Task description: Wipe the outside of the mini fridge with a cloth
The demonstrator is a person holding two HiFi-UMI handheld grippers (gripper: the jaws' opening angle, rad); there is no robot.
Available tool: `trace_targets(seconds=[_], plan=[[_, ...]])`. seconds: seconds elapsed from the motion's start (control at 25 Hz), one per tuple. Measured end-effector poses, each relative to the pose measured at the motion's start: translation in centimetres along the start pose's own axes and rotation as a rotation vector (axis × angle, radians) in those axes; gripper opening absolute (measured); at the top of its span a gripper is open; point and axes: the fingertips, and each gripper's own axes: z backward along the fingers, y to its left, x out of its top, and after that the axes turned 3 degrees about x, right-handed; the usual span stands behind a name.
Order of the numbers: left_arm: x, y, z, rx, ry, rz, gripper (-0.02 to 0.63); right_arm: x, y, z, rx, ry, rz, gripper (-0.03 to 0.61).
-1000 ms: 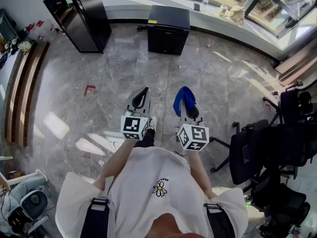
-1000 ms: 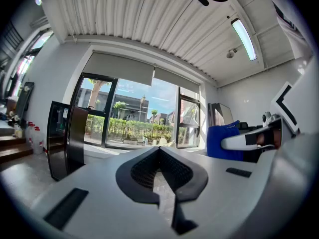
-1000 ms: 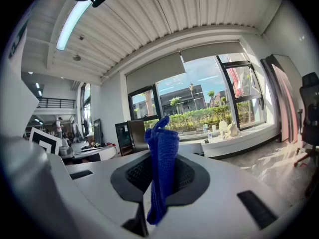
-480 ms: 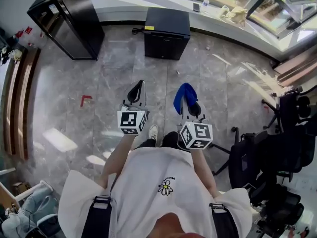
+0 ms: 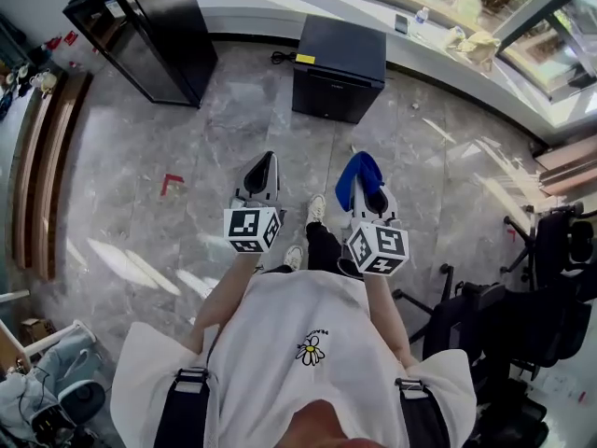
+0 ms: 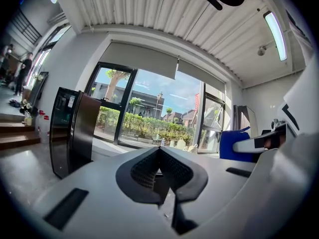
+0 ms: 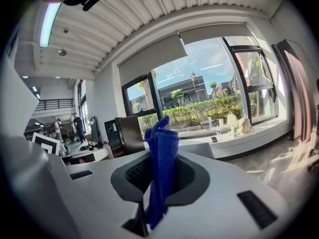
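The right tool [image 7: 160, 176] is clenched on a blue cloth [image 7: 162, 148], which stands up out of the jaws. The left tool [image 6: 159, 172] is closed on nothing. The person holds both tools side by side at waist height over the grey floor [image 5: 187, 250]. The mini fridge [image 5: 340, 68] stands on the floor well ahead of the tools, against the window ledge. A tall black cabinet [image 5: 149, 31] stands to its left.

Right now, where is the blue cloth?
The blue cloth is clamped in the right gripper, right of centre in the head view, short of the mini fridge.
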Motion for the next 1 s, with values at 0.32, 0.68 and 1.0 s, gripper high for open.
trace_targets(seconds=[0.32,0.68,1.0], plan=[[5.1,0.3,-12.6,0.009,-0.071,-0.067,0.005,5.2,-7.1,-10.5,0.014,-0.03,-0.022,0.063],[8.0,-0.2,-22.5,-0.053,-0.095,-0.088,0.005,9.3,-10.1,-18.2,-0.001,-0.053,-0.007,0.063],[10.4,-1.0,-27.3,-0.129,-0.113,-0.112,0.005,12.4,-12.2,-21.9,-0.05,-0.086,-0.021,0.063]])
